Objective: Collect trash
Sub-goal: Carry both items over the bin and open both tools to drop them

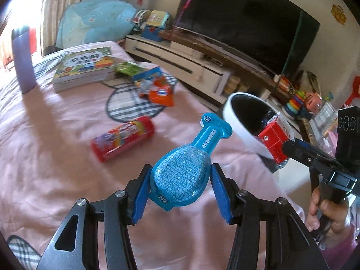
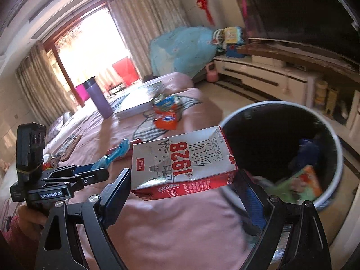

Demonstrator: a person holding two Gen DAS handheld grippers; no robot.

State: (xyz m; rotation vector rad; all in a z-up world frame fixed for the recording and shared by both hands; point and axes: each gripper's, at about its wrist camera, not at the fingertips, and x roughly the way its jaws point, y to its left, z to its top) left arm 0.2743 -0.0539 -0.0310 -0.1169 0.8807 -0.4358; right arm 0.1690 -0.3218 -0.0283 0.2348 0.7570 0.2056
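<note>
Blue packet [image 1: 181,175] clamped between left fingers [image 1: 140,199]

A bed under a pink sheet [image 1: 56,135] fills most of the room. On its far part lies a stack of children's books [image 1: 84,69] with a green cartoon cover. Left of the books a purple flask [image 1: 22,60] stands upright. Beyond the bed's far end, a pale blue quilt bundle [image 1: 94,20] is heaped against beige curtains [image 2: 144,22]. To the right of the bed, across a strip of floor, runs a long white TV cabinet [image 1: 180,60] carrying a large dark television [image 1: 243,22]. Red knot ornaments [image 2: 202,0] hang on the wall near the curtains.
</note>
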